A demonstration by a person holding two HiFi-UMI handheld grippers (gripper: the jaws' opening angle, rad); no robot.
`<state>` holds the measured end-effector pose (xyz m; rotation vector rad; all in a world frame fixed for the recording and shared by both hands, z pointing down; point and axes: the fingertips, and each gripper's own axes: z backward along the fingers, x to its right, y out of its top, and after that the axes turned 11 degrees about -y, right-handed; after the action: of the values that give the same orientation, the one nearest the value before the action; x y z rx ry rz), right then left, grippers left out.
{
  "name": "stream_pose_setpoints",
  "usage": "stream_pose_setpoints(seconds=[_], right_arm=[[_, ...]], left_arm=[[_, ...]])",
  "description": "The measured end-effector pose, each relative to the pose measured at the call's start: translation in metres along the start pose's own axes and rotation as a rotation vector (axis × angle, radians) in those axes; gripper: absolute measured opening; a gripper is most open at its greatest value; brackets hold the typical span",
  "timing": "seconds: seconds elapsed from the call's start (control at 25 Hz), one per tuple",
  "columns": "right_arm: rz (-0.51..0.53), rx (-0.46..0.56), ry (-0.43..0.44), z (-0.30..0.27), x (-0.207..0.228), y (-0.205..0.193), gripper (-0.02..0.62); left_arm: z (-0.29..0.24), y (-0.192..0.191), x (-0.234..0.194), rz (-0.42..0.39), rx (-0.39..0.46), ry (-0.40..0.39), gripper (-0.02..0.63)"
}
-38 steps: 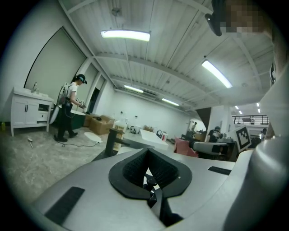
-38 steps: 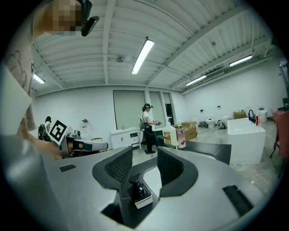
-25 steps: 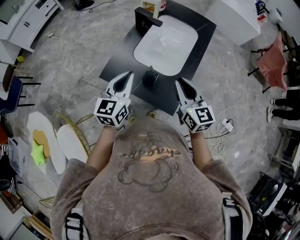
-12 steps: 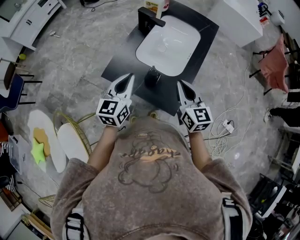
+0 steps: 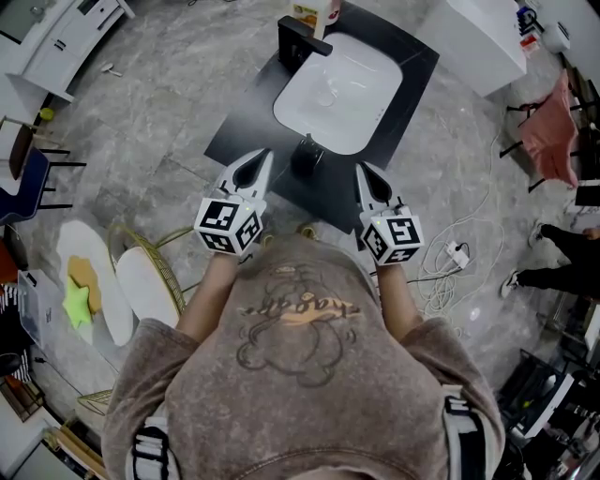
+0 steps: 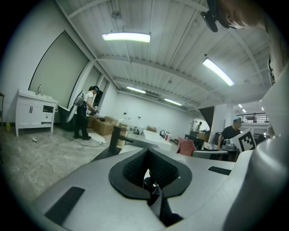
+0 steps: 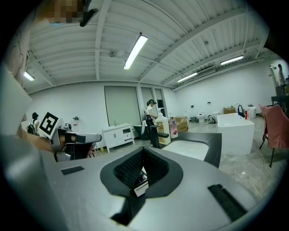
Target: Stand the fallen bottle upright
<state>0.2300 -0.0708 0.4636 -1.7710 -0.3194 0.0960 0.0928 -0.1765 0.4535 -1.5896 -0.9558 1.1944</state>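
Note:
A dark bottle [image 5: 305,157] stands near the front edge of the black counter [image 5: 242,127], and from above it looks upright. It lies between my two grippers and touches neither. My left gripper [image 5: 265,154] hovers just left of it with its jaws drawn to a point and nothing in them. My right gripper [image 5: 359,168] hovers just right of it, also shut and empty. Through the left jaws' hollow the dark bottle [image 6: 151,184] shows. In the right gripper view its white label [image 7: 141,186] shows.
A white sink [image 5: 367,54] is set in the counter, with a black faucet [image 5: 298,39] and two bottles [image 5: 314,13] at the far end. A white block [image 5: 483,37], a pink-draped chair [image 5: 548,127], floor cables [image 5: 450,272] and a walking person's legs [image 5: 553,274] are at the right. A gold wire stool [image 5: 141,272] is at the left.
Both grippers keep almost the same place beside the bottle. At the right edge a person's legs have walked down and leftward.

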Motion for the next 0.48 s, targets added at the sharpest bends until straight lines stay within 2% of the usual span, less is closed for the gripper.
stream_pose_setpoints(seconds=[0.48], right_arm=[[0.001,-0.001,0.013,-0.0037,-0.0023,0.0026,0.001]], left_arm=[[0.0031,0.0008,-0.0032,0.007,0.002,0.010,0.018]])
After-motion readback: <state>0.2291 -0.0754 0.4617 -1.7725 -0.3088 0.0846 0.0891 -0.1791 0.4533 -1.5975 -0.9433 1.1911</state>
